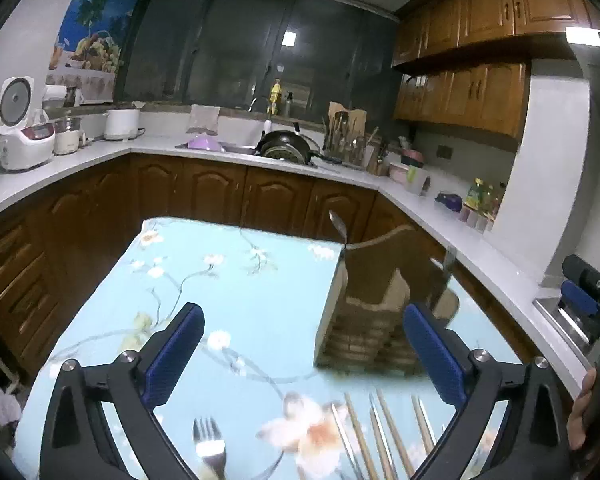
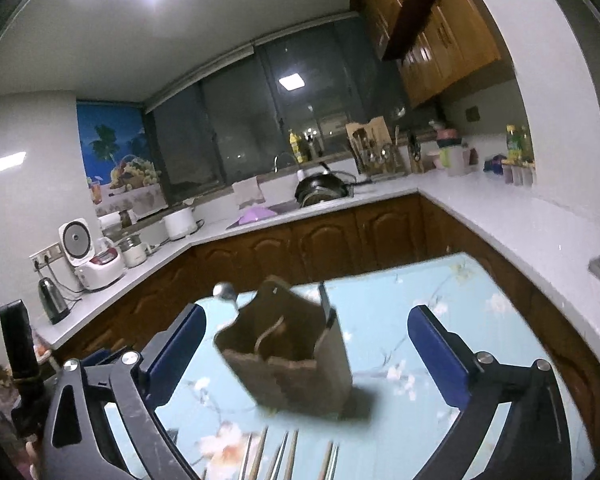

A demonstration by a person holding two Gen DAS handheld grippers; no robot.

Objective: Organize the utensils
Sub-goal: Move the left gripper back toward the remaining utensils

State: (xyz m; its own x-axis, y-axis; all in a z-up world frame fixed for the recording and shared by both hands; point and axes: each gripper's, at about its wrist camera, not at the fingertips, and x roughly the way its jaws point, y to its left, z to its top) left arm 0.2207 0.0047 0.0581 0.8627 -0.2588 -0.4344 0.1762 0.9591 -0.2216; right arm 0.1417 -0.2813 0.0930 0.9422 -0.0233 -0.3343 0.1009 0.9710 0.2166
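A spoon (image 1: 337,224) and a knife (image 2: 324,298) stand in the wooden holder (image 2: 288,360); the fork (image 1: 209,446) and chopsticks (image 1: 380,432) lie on the table (image 1: 260,312), both the left gripper (image 1: 304,344) and right gripper (image 2: 306,348) wide open and empty

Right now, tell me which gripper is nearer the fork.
Left. The fork lies just under the open left gripper; the right gripper sits farther off, beyond the chopsticks.

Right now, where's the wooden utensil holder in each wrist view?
Left wrist: wooden utensil holder right of centre, on the table's right edge, partly behind the right finger.
Right wrist: wooden utensil holder at centre, framed by both fingers, chopsticks below it.
Shared landmark: black wok at the sink.
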